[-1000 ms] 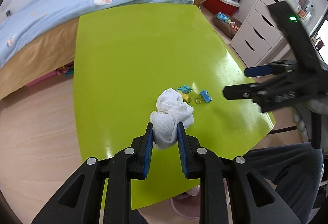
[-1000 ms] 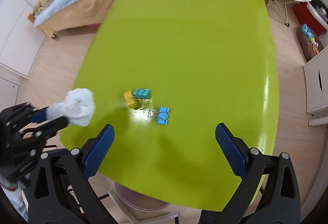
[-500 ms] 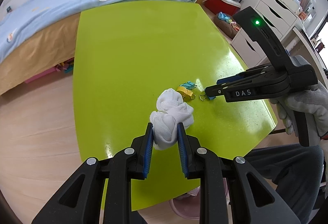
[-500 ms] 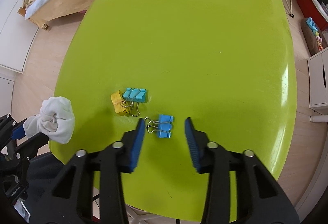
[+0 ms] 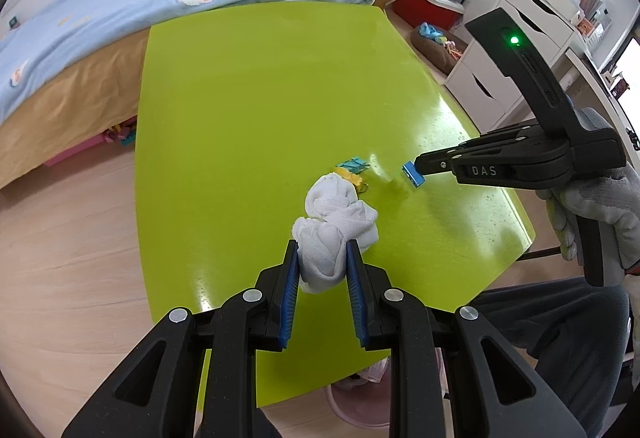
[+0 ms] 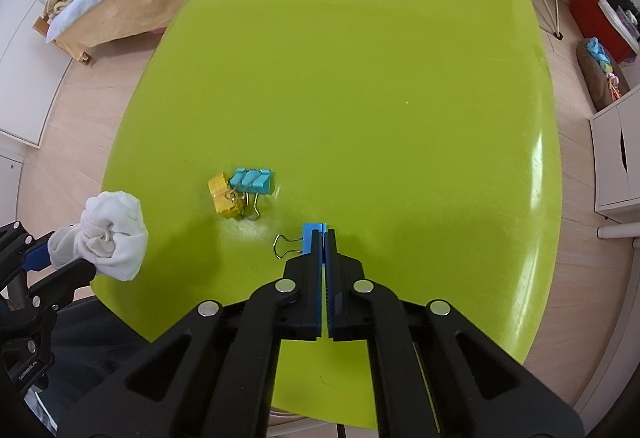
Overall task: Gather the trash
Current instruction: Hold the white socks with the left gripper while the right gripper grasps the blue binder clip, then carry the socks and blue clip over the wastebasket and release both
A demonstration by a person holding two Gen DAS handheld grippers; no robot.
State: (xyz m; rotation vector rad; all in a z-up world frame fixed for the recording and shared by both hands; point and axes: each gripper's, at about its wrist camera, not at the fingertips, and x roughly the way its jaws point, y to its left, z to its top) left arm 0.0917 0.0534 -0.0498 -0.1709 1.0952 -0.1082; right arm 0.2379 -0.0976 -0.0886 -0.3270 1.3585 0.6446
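Note:
My left gripper [image 5: 322, 256] is shut on a crumpled white tissue wad [image 5: 334, 228], held over the near edge of the lime-green table [image 5: 260, 85]; the wad also shows in the right wrist view [image 6: 106, 234]. My right gripper [image 6: 324, 234] is shut on a blue binder clip [image 6: 310, 236], its wire handle sticking out left; the clip shows at the fingertips in the left wrist view [image 5: 413, 173]. A yellow clip [image 6: 226, 195] and a teal clip [image 6: 253, 179] lie together on the table.
A pink bin [image 5: 356, 396] stands on the floor under the table's near edge. A bed with blue bedding [image 5: 120, 13] lies beyond the table. White drawers [image 5: 504, 77] stand to the right. My legs are by the near right corner.
My right gripper came down to the table and closed on the blue binder clip, which now sits slightly lifted. My left gripper kept holding the tissue wad, barely moving.

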